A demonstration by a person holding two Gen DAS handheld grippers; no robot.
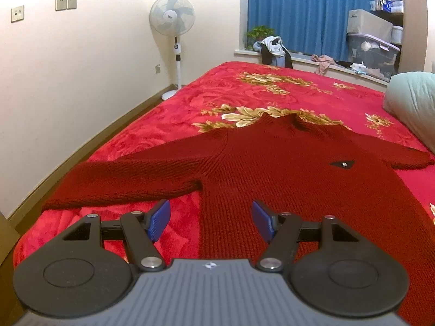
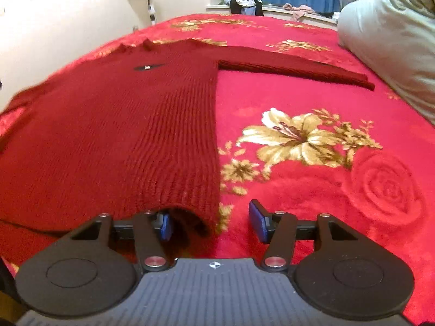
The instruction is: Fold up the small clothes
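A dark red knit sweater (image 1: 272, 168) lies spread flat on a red floral blanket (image 1: 244, 92), sleeves stretched out to both sides and a small black badge (image 1: 343, 164) on its chest. My left gripper (image 1: 211, 218) is open low over the sweater's left side edge, just below the left sleeve (image 1: 130, 179). In the right wrist view the sweater (image 2: 122, 125) fills the left half. My right gripper (image 2: 211, 224) is open at the hem's right corner (image 2: 195, 212); the hem arches up between the jaws and partly covers the left pad (image 2: 165, 226). The right pad (image 2: 258, 221) stands clear over the blanket (image 2: 326, 190).
A pale green pillow or quilt (image 2: 394, 35) lies along the bed's right side. A white standing fan (image 1: 174, 27) is by the wall at the left, where the floor (image 1: 81, 146) runs past the bed's edge. Clothes (image 1: 274, 50) and storage boxes (image 1: 372, 46) sit on the windowsill under blue curtains.
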